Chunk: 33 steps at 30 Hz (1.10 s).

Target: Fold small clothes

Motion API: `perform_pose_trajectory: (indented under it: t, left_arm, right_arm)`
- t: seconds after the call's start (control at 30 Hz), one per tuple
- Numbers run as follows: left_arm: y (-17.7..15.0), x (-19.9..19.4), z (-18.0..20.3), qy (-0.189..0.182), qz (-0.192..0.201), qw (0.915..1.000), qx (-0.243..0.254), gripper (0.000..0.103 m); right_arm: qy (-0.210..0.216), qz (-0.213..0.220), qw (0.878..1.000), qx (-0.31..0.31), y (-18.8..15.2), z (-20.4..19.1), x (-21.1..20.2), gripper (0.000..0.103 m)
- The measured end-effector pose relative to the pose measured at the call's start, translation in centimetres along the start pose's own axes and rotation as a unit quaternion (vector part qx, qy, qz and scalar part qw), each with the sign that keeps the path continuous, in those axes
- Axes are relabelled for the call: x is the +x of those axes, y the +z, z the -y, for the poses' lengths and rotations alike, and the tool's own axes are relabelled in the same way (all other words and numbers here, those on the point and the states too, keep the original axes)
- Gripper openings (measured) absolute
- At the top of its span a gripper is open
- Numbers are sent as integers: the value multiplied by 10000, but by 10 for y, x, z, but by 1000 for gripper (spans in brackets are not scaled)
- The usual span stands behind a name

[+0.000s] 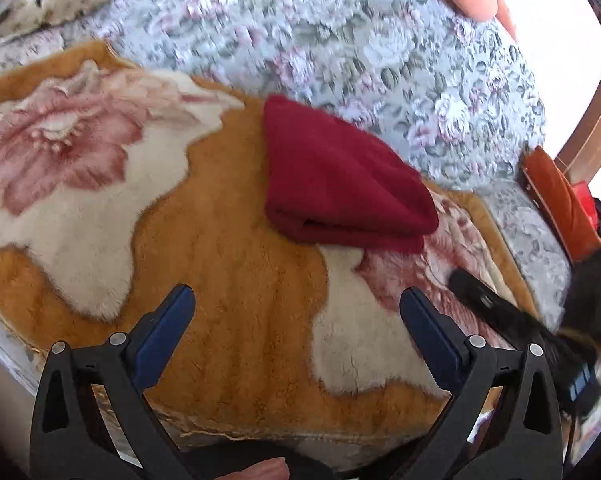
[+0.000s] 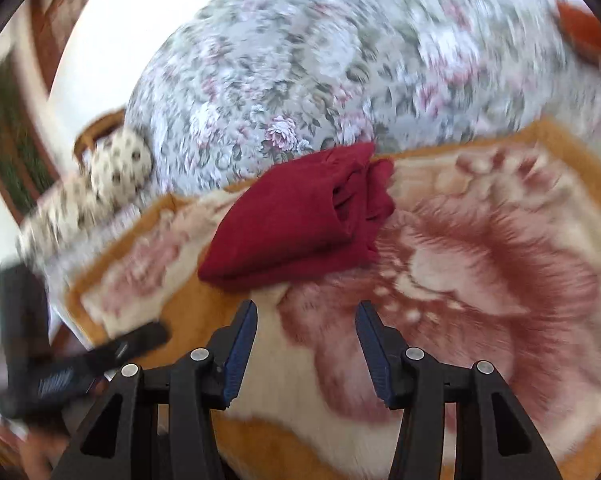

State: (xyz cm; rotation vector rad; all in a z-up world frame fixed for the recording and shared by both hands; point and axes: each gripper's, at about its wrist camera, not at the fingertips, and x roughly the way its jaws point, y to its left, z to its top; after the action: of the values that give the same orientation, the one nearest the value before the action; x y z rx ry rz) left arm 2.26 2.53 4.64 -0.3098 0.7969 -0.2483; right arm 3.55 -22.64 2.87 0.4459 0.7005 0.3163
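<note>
1. Red garment [image 1: 340,184] lies folded into a thick packet on the orange plush blanket [image 1: 228,280], at the blanket's far edge where the grey floral bedspread [image 1: 340,40] begins.

2. Left gripper [image 1: 296,316] stands with its jaws spread wide and nothing between the blue pads [image 1: 168,320]; only blanket shows in the gap. No earlier view is at hand to say more.

3. Right gripper [image 2: 306,336] has its jaws parted to a middling gap, also empty, over the pink flower print.

4. From both grippers the garment lies ahead and apart, touched by neither. In the left wrist view it sits ahead and a little right; in the right wrist view, ahead and a little left [image 2: 300,220]. So it lies roughly between the two hands.

5. Its long axis runs across the left gripper's line of sight, rolled fold edge facing that gripper; the layered open end faces the right side.

6. Neither hand looks clearly nearer. The fold looks finished or nearly so, judging by the compact shape.
</note>
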Motion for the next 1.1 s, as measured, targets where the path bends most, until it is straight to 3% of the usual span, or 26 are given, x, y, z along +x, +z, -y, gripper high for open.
perform_pose_trajectory:
  t: [0.13, 0.27, 0.43, 0.63, 0.73, 0.83, 0.9, 0.97, 1.1]
  left_arm:
    - [-2, 4, 4, 174, -25, 9998, 99, 103]
    - [-1, 7, -9, 23, -87, 9998, -185, 103]
    - [-1, 7, -25, -189, -160, 9981, -562, 103]
    - [1, 11, -21, -194, -275, 9982, -506, 103]
    - [21, 24, -8, -549, -446, 9974, -128, 103]
    - [49, 44, 1, -543, -454, 9970, 306, 103]
    - [64, 62, -6, -769, -627, 9950, 99, 102]
    - [74, 82, -15, -1150, -963, 9883, -282, 102]
    - [86, 104, -22, -1545, -1327, 9739, -1000, 102]
  right_arm:
    - [620, -188, 9876, 1428, 4, 32, 43, 50]
    - [796, 142, 9788, 1880, 15, 37, 59, 51]
    - [1380, 597, 9518, 2673, 14, 49, 62, 56]
    - [1049, 174, 9571, 2697, 32, 46, 74, 54]
    - [876, -4, 9598, 2666, 37, 49, 78, 34]
    - [911, 1, 9649, 2464, 32, 52, 74, 22]
    - [954, 23, 9675, 2342, 31, 52, 69, 19]
    - [971, 52, 9710, 2182, 32, 50, 63, 17]
    - [935, 85, 9691, 2280, 22, 47, 47, 16]
